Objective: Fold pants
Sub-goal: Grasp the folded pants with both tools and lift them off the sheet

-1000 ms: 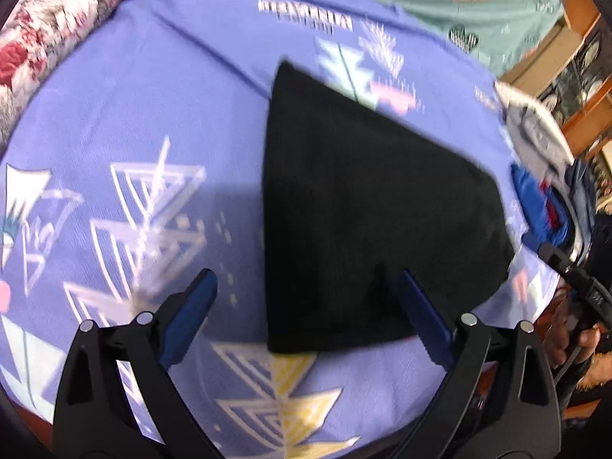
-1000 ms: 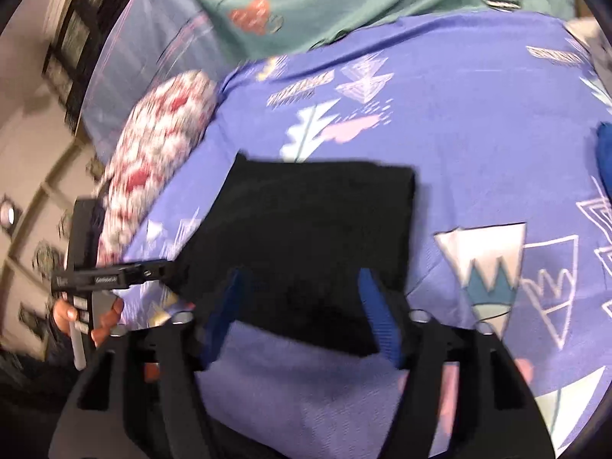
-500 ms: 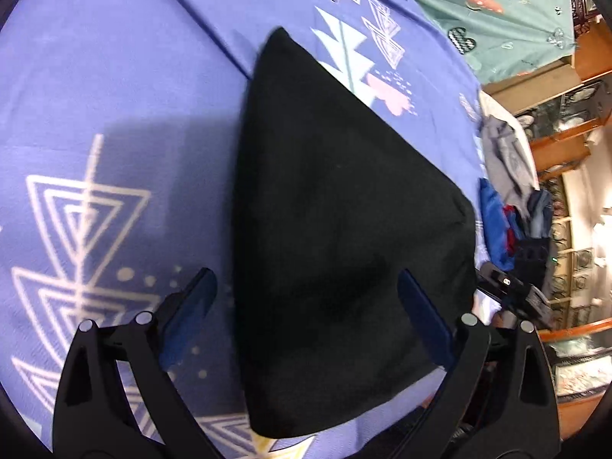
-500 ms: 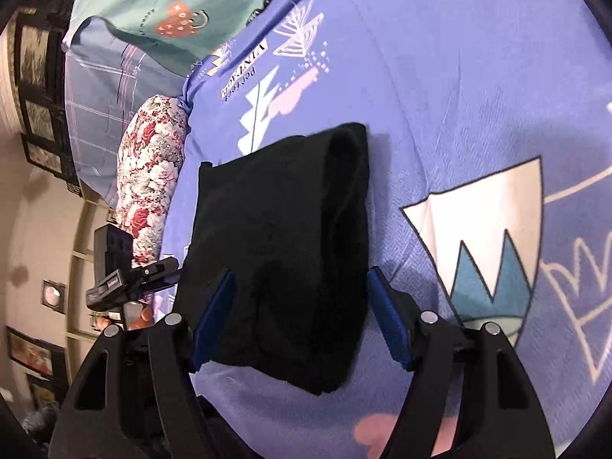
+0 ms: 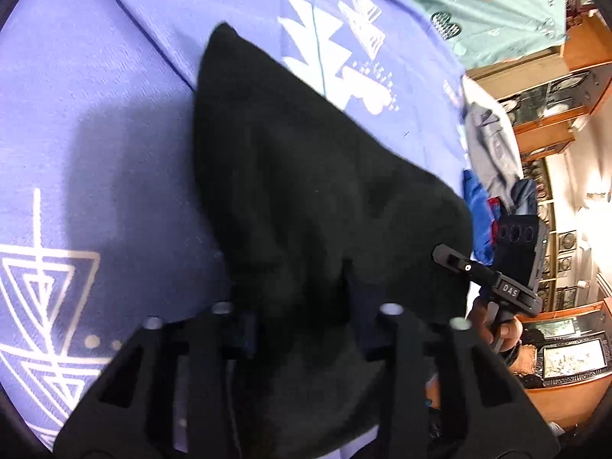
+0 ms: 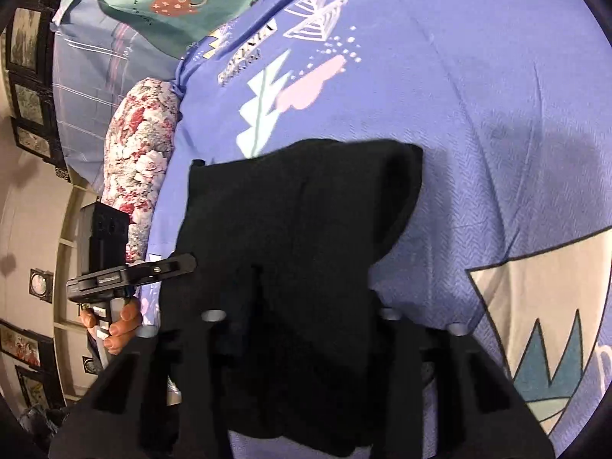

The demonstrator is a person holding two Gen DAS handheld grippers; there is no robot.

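The black pants [image 5: 306, 176] lie folded into a thick block on the purple patterned bedsheet [image 5: 95, 114]. My left gripper [image 5: 306, 321] is shut on the near edge of the pants, with bunched cloth between its jaws. In the right wrist view the pants [image 6: 306, 222] fill the centre, and my right gripper [image 6: 302, 317] is shut on their near edge too. Each gripper shows in the other's view: the right one [image 5: 485, 279] at the pants' right side, the left one [image 6: 134, 271] at their left side.
A floral pillow [image 6: 141, 160] lies at the bed's left edge. A teal blanket [image 5: 478, 11] covers the far end. A heap of grey and blue clothes [image 5: 493, 168] sits at the right edge, with wooden shelves [image 5: 554, 88] behind.
Both grippers have moved in onto the near edge of the pants and closed on it. The cloth has bunched up between the jaws and covers most of the fingers.
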